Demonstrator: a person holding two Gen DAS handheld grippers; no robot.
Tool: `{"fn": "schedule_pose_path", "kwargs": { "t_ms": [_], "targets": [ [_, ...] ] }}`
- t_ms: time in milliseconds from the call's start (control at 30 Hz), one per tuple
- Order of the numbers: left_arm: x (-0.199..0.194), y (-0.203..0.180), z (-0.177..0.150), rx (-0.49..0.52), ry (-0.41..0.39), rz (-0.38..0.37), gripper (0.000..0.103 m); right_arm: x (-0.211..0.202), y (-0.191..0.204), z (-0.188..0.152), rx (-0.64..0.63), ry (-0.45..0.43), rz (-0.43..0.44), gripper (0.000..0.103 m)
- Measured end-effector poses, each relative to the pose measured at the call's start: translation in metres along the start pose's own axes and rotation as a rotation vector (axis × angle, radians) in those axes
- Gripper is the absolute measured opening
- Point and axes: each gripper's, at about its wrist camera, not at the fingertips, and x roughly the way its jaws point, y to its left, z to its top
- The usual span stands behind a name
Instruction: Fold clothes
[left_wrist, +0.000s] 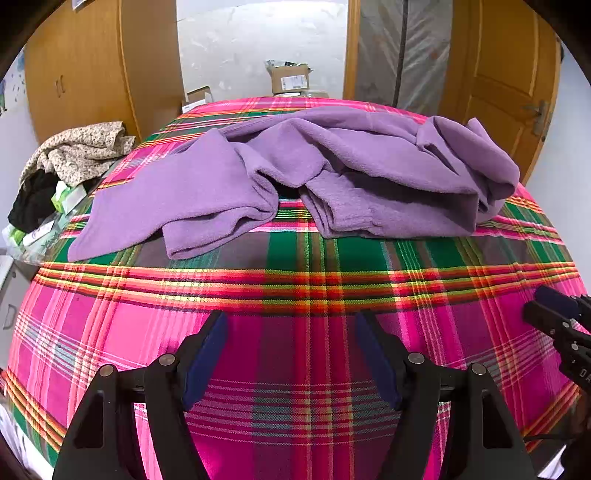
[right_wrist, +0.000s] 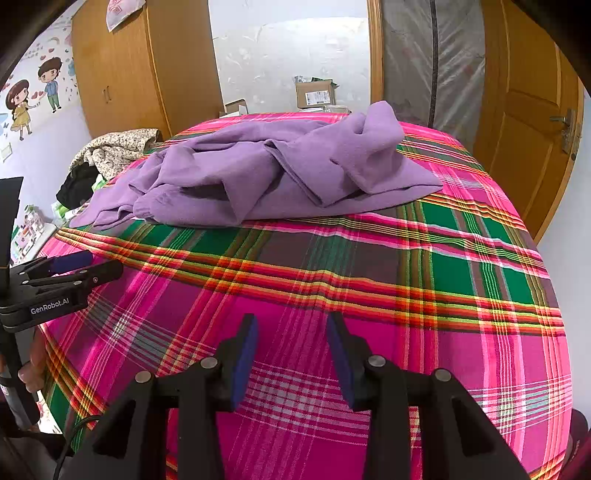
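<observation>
Clothes – one purple fleece garment (left_wrist: 295, 173), crumpled, across upper middle of frame on plaid bedspread (left_wrist: 295, 288). Wardrobe (left_wrist: 92, 66) upper left; door (left_wrist: 509, 81) upper right. Floral fabric pile (left_wrist: 81, 151) at left edge. Left gripper (left_wrist: 291, 325) – jaws wide apart, empty, above bedspread. Right gripper (right_wrist: 291, 325) part open, empty.

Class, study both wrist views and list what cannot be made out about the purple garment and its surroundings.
- Purple garment: both views show it crumpled; its own folds hide what kind of garment it is.
- Cardboard box: right wrist view, label too small to read.
- Floral cloth pile: left wrist view, the plaid bed cover's edge hides its lower part.
</observation>
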Motion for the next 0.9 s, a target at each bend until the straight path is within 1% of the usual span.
{"fn": "schedule_pose_path", "kwargs": {
  "t_ms": [167,367,600,900],
  "targets": [
    [-0.0003,0.0015,-0.0008,-0.002,-0.001,-0.001,0.073,0.0012,-0.0003,0.001,-0.003,0.001,0.004,0.041],
    [-0.0004,-0.0004,-0.0016,-0.004,-0.002,0.004,0.073,0.0026,-0.0008,0.0022,-0.006,0.002,0.009,0.044],
    [0.0003,-0.0002,-0.0009,-0.006,-0.003,0.009,0.074,0.001,0.0009,0.0003,-0.008,0.002,0.008,0.044],
    [0.0003,0.0013,-0.0015,-0.007,-0.007,0.012,0.074,0.0018,0.0045,0.0007,-0.025,0.008,0.012,0.05]
  ]
}}
